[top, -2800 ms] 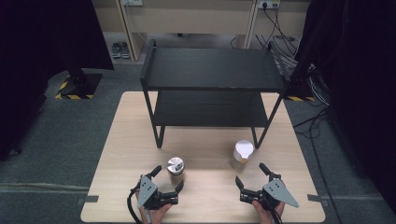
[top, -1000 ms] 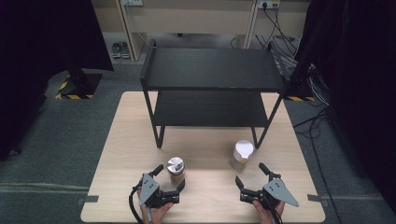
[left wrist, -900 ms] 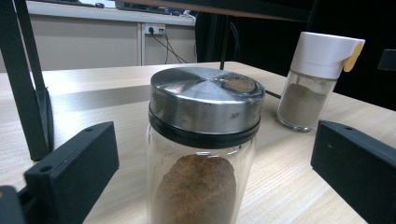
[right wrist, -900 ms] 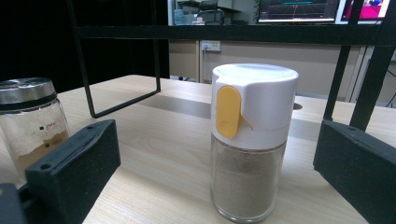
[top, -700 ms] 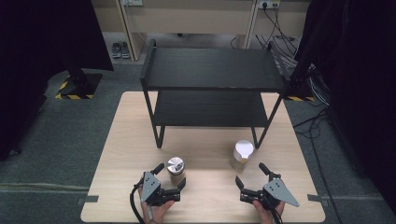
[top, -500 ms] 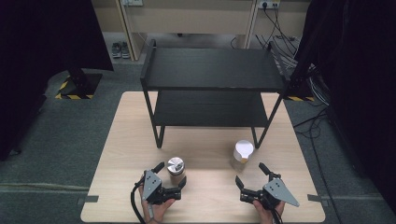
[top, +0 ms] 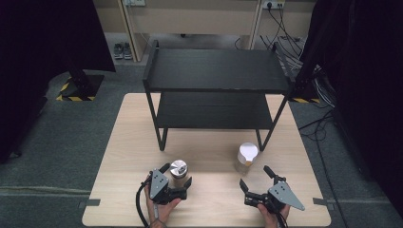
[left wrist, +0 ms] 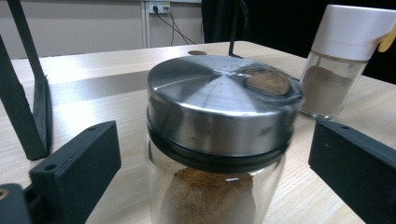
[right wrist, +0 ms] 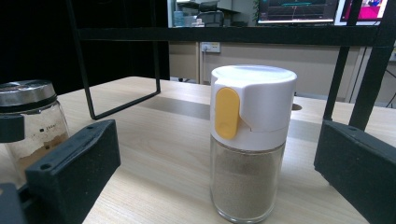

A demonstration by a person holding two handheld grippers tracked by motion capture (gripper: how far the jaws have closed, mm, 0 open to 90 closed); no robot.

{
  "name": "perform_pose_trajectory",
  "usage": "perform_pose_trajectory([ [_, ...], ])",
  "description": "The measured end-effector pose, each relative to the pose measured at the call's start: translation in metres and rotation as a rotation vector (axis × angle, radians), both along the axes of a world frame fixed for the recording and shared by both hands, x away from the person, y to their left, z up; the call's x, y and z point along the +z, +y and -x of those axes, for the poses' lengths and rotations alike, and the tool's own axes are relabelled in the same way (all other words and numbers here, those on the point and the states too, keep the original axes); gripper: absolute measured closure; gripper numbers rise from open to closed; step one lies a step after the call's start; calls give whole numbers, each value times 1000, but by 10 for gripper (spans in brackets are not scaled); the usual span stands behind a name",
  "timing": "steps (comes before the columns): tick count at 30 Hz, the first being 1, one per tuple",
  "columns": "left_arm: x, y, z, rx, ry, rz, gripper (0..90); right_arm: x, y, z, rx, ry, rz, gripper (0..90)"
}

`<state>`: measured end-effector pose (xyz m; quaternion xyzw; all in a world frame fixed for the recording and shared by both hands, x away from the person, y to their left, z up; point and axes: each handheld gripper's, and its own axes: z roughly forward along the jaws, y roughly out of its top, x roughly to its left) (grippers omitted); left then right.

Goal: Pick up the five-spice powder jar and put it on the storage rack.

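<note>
A glass jar with a steel lid (top: 178, 168) (left wrist: 219, 135) holds brown powder and stands near the table's front, left of centre. My left gripper (top: 176, 175) is open with the jar between its jaws, not touching. A glass shaker with a white cap and yellow tab (top: 246, 156) (right wrist: 250, 140) stands upright to the right, also seen as the shaker (left wrist: 343, 56) in the left gripper view. My right gripper (top: 255, 178) is open just in front of the shaker. The steel-lidded jar (right wrist: 30, 121) shows at the left of the right gripper view.
A black two-tier metal shelf rack (top: 216, 71) stands on the far half of the wooden table (top: 128, 142), its legs (top: 163, 142) close behind the two jars. Dark curtains and cables lie beyond the table.
My left gripper has crept forward so the steel-lidded jar now sits between its jaws. The right gripper and both jars have stayed put.
</note>
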<state>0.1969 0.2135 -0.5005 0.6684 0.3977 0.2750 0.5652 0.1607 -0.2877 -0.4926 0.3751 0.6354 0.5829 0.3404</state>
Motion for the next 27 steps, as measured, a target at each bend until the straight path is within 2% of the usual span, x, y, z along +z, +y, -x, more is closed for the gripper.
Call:
perform_pose_trajectory([
  [8, 3, -3, -2, 5, 15, -28, 97, 0, 0, 0, 2, 0, -1, 6],
  [12, 7, -7, -4, 7, 25, -58, 139, 0, 0, 0, 2, 2, -1, 6],
  [18, 8, -8, -4, 15, 36, -58, 202, 0, 0, 0, 4, 2, -2, 6],
  [23, 9, -8, -5, 10, 35, -65, 300, 0, -1, 0, 4, 1, -1, 6],
  [27, 9, -9, -4, 14, 31, -73, 303, 0, -1, 0, 4, 2, -1, 6],
])
